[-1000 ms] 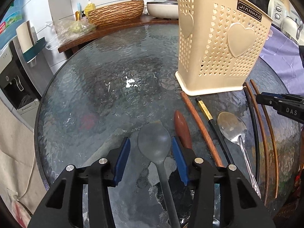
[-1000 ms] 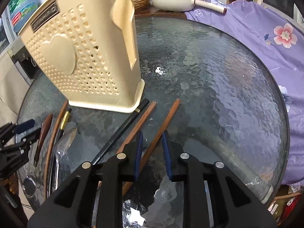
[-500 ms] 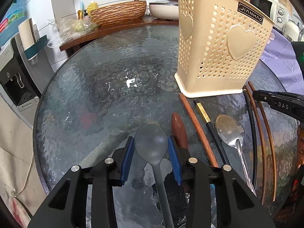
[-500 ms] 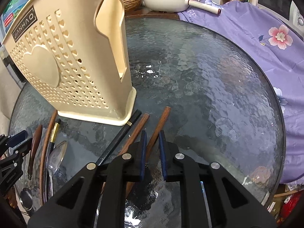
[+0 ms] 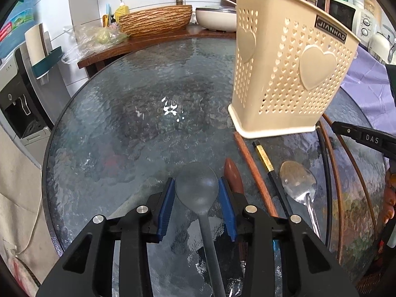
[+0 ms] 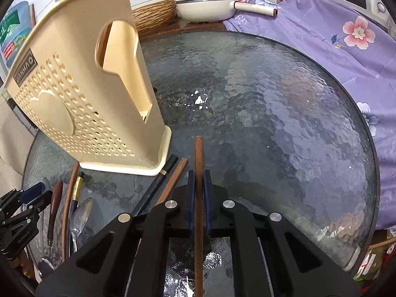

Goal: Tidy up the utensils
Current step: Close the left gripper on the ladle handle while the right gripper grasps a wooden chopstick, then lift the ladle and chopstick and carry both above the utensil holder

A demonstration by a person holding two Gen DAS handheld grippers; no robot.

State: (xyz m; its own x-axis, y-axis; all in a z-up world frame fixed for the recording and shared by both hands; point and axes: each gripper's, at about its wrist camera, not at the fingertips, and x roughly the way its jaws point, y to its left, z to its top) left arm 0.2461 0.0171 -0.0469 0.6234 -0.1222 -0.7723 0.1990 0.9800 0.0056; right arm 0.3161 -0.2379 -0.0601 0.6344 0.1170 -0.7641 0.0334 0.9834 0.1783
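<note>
A cream perforated utensil holder (image 5: 287, 74) stands on the round glass table (image 5: 138, 113); it also shows in the right wrist view (image 6: 81, 104). My left gripper (image 5: 196, 185) is shut on the bowl of a grey spoon (image 5: 198, 185). My right gripper (image 6: 198, 180) is shut on a brown wooden chopstick (image 6: 198, 163), which points straight ahead. On the table lie a silver spoon (image 5: 298, 185), a wooden-handled utensil (image 5: 234, 175), a black chopstick with a gold band (image 5: 266, 160) and more brown chopsticks (image 5: 255, 173).
A wicker basket (image 5: 156, 22) and a white pan (image 5: 215, 17) sit on the wooden counter behind the table. A purple floral cloth (image 6: 334, 44) covers something at the right. A water dispenser (image 5: 17, 94) stands at the left.
My left gripper closed in on the grey spoon's bowl. My right gripper closed on the brown chopstick and turned it straight ahead; the holder now looks nearer.
</note>
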